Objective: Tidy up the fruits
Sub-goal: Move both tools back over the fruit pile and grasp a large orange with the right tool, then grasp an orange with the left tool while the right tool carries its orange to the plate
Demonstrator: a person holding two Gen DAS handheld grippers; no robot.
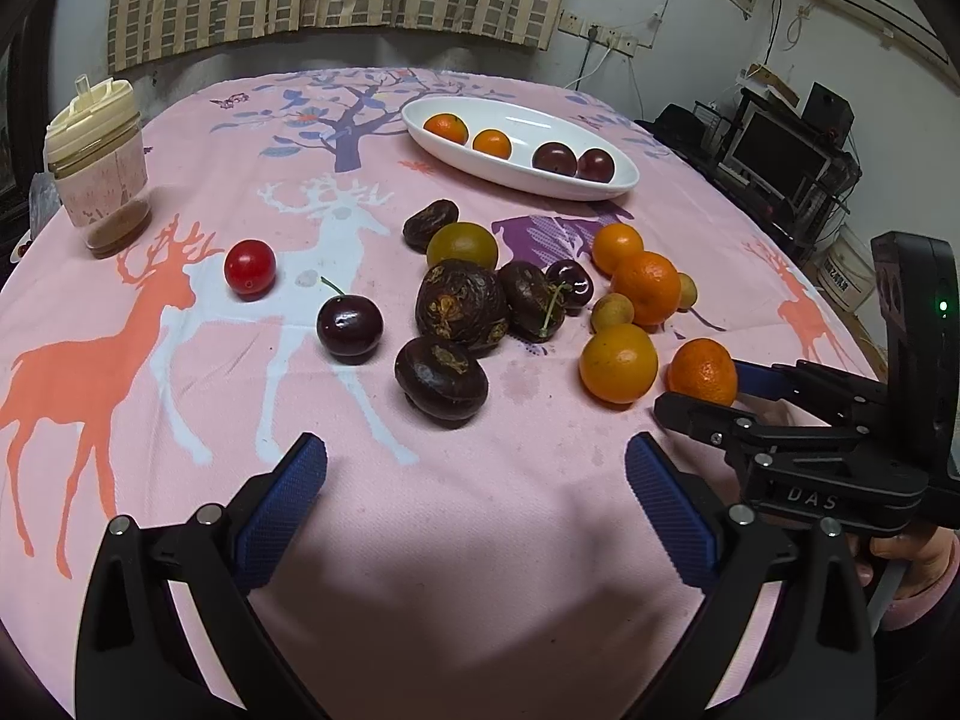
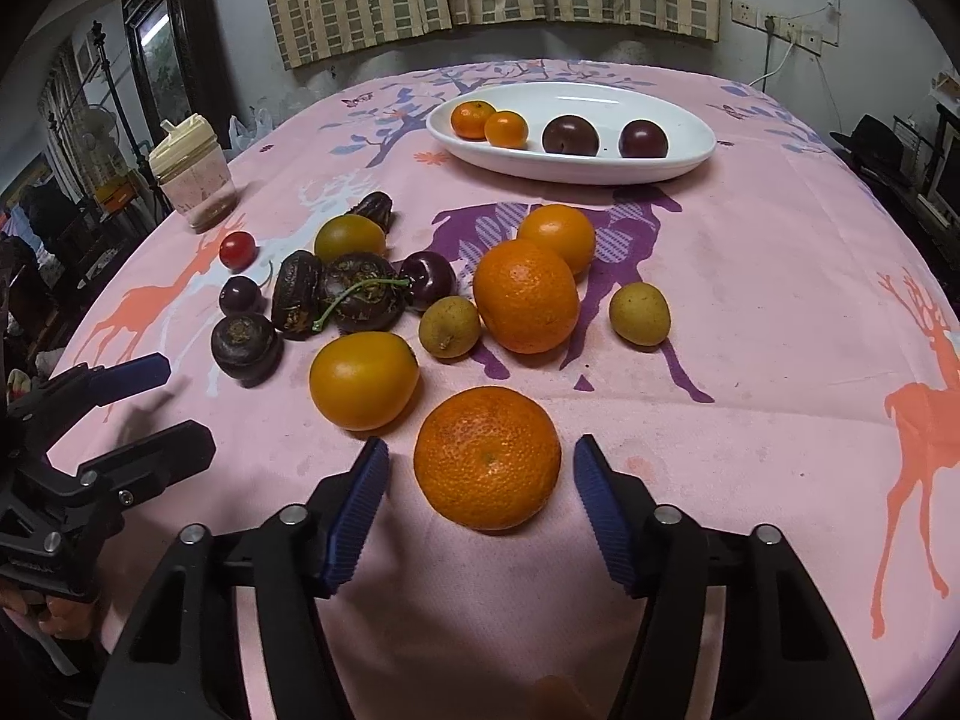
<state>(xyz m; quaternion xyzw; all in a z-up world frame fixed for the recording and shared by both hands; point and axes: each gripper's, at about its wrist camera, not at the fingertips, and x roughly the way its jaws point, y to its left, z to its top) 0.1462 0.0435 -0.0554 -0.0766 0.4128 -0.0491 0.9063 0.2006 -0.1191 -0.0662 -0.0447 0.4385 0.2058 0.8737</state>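
pebbly orange mandarin (image 2: pixel 487 456) on pink cloth (image 2: pixel 750 312), between spread right tongs (image 2: pixel 480 513)

Table (image 2: pixel 780 276) under pink deer-print cloth (image 1: pixel 450 540). White oval dish (image 2: pixel 690 147) lay at far side. Lidded cup (image 1: pixel 99 180) stood at left edge. Loose on cloth between: oranges (image 2: pixel 489 459), dark wrinkled fruits (image 1: pixel 441 378), cherries (image 1: pixel 349 324), red tomato (image 1: pixel 249 268), small yellow-green fruits (image 2: pixel 639 313).

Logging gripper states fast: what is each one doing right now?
Left gripper: open, holding nothing.
Right gripper: open, its fingers either side of a mandarin, not gripping it.
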